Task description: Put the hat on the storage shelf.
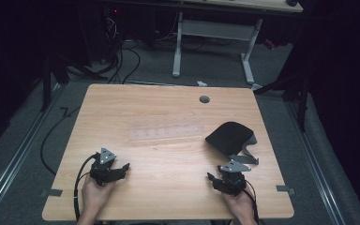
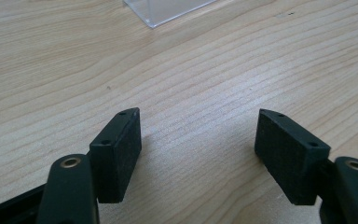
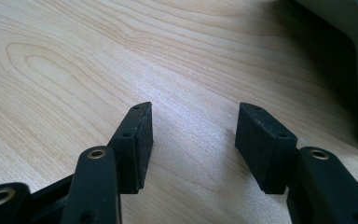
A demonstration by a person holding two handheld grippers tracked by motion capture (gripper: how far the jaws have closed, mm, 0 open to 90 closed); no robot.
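Both claws, left [image 1: 122, 167] and right [image 1: 214, 178], gape empty near the tabletop's [image 1: 168, 187] front edge; next probably reach the black cap [image 1: 229, 137].

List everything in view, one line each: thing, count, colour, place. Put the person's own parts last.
Table: one, light wood, centre of the high view.
Clear plastic tray: one, transparent, with a row of compartments, mid-table.
Black cap: one, black with a grey strap, right side of the table, just beyond the right gripper.
Cable hole: one, grey, near the table's far edge.
Second table: one, white-legged, on the floor beyond.
Left gripper: one, black, near left of the table, jaws open on nothing.
Right gripper: one, black, near right, jaws open on nothing.
Hands: two, at the near edge, one holding each gripper.
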